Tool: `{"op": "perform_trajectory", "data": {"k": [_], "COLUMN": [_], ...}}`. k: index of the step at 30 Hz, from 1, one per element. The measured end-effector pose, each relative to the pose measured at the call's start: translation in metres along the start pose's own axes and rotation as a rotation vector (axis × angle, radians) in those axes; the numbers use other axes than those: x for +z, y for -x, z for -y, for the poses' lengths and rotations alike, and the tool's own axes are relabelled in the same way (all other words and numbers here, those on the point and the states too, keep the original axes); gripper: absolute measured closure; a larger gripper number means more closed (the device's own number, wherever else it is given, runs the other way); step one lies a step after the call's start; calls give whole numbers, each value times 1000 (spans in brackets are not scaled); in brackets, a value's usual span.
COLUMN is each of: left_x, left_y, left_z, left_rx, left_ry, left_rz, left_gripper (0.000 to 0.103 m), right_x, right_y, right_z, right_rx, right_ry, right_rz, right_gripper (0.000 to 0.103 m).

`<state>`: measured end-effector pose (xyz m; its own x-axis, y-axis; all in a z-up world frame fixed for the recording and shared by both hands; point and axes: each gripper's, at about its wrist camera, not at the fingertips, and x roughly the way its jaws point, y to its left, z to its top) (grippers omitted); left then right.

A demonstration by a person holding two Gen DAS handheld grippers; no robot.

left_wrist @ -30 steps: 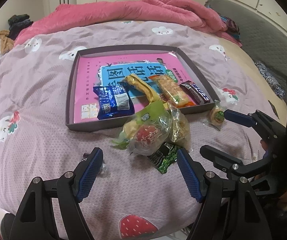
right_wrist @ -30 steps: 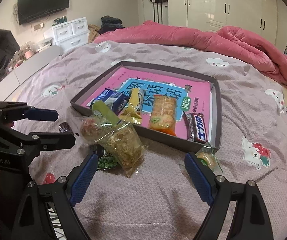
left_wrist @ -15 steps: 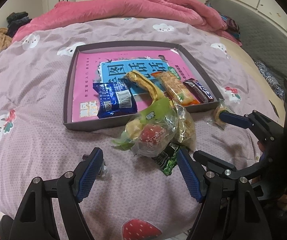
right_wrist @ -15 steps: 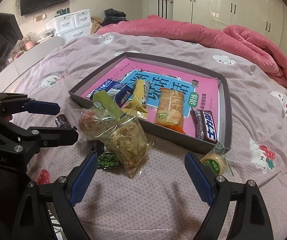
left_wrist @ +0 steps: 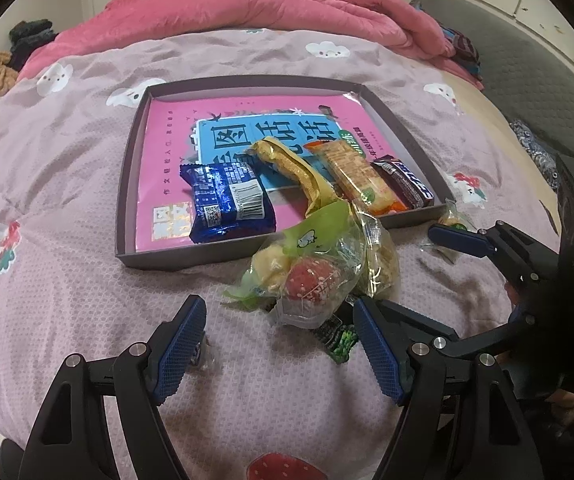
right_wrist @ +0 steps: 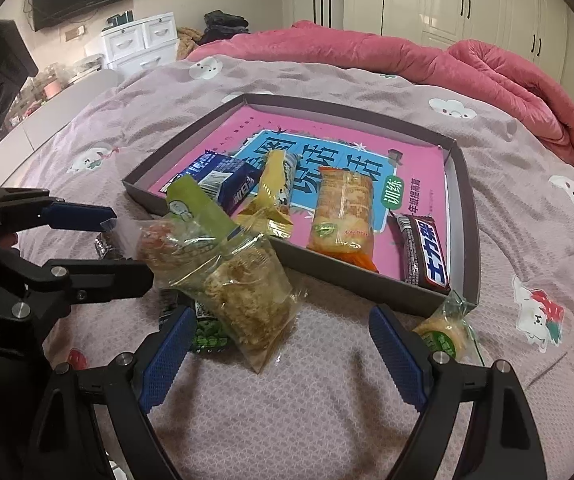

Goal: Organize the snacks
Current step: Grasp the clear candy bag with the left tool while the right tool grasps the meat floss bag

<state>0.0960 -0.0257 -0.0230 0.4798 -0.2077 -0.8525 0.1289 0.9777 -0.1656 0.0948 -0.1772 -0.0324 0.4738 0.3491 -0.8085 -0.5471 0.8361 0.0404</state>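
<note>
Sorting: snacks go from bed into tray, looks roughly half done, my estimate
bed (left_wrist: pixel 67 168): purple cover, carries the tray and the loose snacks
tray (left_wrist: pixel 127 184): grey, shallow, pink book lining the bottom
in tray: blue packet (left_wrist: pixel 227 204), yellow packet (left_wrist: pixel 295 168), orange cracker pack (left_wrist: pixel 359 176), chocolate bar (left_wrist: pixel 403 180)
left outside: clear bag pile (left_wrist: pixel 319 268) leaning on the tray's near wall, green pea packet (left_wrist: pixel 337 338) under it, round cake (right_wrist: pixel 445 338) just beside the tray's near right corner, small dark candy (right_wrist: pixel 105 246) to the left
left tool (left_wrist: pixel 279 344): jaws wide, holding nothing, just short of the clear bag pile, not touching
right tool (right_wrist: pixel 279 354): jaws wide, holding nothing; right finger just beside the round cake, left finger over the green pea packet; contact cannot be told
next, likely: the pile between the tools, then the small items
</note>
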Motion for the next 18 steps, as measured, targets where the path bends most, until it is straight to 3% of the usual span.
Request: {"op": "perform_trajectory", "data": {"k": [10,18], "left_x": [4,6], "left_y": [-4,-9], "left_z": [-3,2], "left_rx": [-17,-48], "left_ry": [9,-12], "left_rz": [2,0], "left_gripper": [25,37], "right_x": [5,8], "right_y": [-10,-21], "right_z": [2,1], "right_rx": [20,50], "right_ry": [13,27], "right_rz": [13,0], "right_gripper": [17,38]}}
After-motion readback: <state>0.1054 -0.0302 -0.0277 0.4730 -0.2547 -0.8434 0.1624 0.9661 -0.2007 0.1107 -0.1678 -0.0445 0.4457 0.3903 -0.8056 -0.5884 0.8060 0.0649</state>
